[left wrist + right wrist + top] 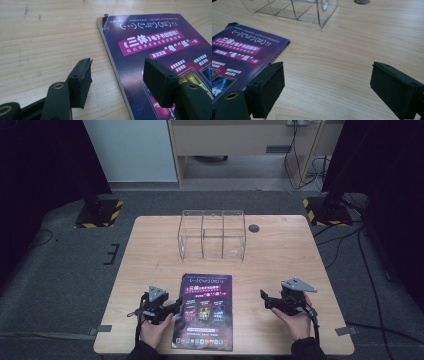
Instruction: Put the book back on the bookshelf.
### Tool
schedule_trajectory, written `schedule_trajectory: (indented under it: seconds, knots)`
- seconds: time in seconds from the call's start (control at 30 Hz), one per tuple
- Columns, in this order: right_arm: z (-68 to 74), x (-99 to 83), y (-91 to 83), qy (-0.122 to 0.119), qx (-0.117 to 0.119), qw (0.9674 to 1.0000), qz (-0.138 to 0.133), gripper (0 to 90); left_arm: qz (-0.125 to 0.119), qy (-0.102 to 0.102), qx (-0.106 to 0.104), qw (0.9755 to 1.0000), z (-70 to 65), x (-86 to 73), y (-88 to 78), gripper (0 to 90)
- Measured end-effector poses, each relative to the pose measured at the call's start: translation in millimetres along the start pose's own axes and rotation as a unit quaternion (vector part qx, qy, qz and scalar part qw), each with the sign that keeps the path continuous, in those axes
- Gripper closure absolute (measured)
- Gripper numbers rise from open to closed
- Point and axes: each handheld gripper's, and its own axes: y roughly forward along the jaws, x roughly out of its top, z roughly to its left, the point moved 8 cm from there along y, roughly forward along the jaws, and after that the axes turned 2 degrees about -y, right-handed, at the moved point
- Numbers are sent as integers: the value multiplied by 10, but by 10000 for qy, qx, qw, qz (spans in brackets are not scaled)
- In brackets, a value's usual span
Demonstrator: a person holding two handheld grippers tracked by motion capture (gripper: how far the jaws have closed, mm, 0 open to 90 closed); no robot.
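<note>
Purple glossy booklet (203, 311) lay flat on the wooden table (280, 250), long axis running away from the person. The left gripper (176, 306) was nearer (jaws apart, straddling the booklet's left edge, nothing clamped); the right gripper (263, 296) stood off to the right, jaws apart and empty.

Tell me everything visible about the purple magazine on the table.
The magazine is thin, with a glossy purple cover carrying pink banners, white print and small pictures. It lies flat and closed on the wooden table, near the front edge, between the two grippers. One far corner looks slightly torn. The left gripper straddles its left edge with jaws open, pads not pressing it.
</note>
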Motion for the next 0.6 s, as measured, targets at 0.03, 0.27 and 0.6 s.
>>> schedule_trajectory:
  seconds: [0.03, 0.27, 0.6]
  knots:
    - [18, 5, 6, -2, 30, 10000, 2, 122, 18, -17, -14, 10000, -6, -5, 9, 395]
    - [184, 35, 58, -51, 236, 9997, 29, 128, 123, 17, -71, 9999, -58, -39, 51, 399]
    - [551, 74, 160, -210, 533, 9983, 90, 131, 226, 74, -95, 9997, -112, -80, 114, 399]
